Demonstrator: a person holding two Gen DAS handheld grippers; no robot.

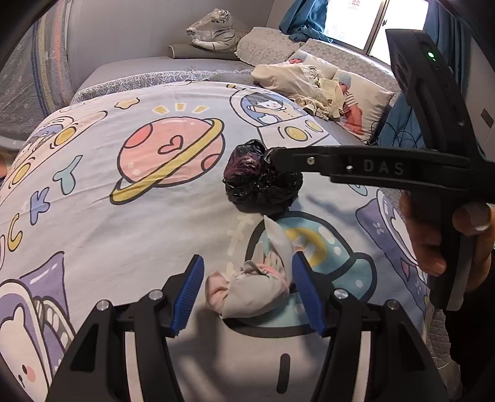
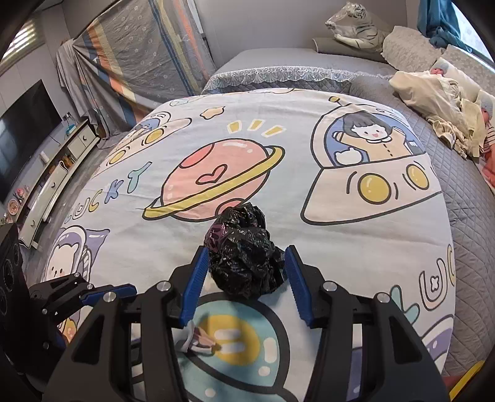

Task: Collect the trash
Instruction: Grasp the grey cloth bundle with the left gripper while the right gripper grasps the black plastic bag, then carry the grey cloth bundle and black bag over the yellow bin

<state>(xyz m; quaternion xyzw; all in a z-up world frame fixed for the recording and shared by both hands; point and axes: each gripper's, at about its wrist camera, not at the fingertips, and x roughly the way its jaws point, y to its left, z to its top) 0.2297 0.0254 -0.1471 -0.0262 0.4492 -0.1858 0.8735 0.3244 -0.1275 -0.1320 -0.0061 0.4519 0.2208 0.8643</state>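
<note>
On the side of my right gripper I can read the letters "DAS". The big cartoon sheet on the bed has colored letters that look like "LUCKY" next to a pink planet with a yellow ring. I can only see part of that word in my left camera.

My left gripper is partly open. A crumpled pale cloth wad, pink and gray-white, lies between its blue pads. The right pad looks like it touches the wad. The left pad has a gap. I am not squeezing it.

My right gripper is partly open too. A crumpled black plastic bag sits on the sheet between its blue pads. The left pad looks right against the bag. I cannot tell if the right pad touches. It does not look squeezed.

The black bag is just past the pale wad, close to the pink planet. My two grippers are close together, side by side.

The sheet is flat and bare all around the planet. Far off at the back are a toy tiger and gray pillows. On the right side are dolls in cream cloth. The bed edge drops on the left toward a TV and a low cabinet.
</note>
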